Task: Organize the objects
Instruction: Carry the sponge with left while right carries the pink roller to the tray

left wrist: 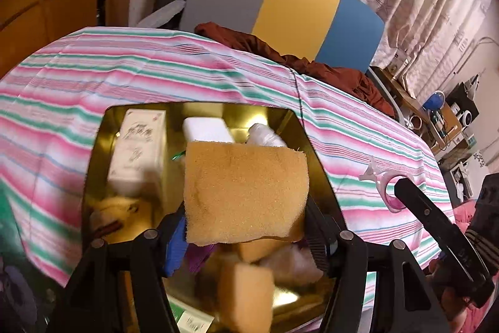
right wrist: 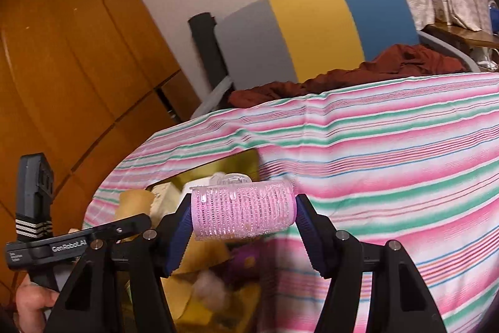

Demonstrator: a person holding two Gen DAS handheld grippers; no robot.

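Left gripper [left wrist: 246,208] clamped part-open on a tan sponge [left wrist: 244,189], poised directly over the gold tray [left wrist: 315,145] on the striped cloth [left wrist: 156,64]. Right gripper [right wrist: 243,217] pinching a pink hair roller [right wrist: 243,214] end to end, long axis crosswise to the fingers. Tray [right wrist: 243,161] just beyond and left of the roller, so nearer the left.

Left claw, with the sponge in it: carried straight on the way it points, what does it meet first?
Most likely the gold tray and its contents. The left claw holds the yellow sponge tilted down over the tray, with a white box and other items beneath; depth is unclear, so which item comes first is uncertain.
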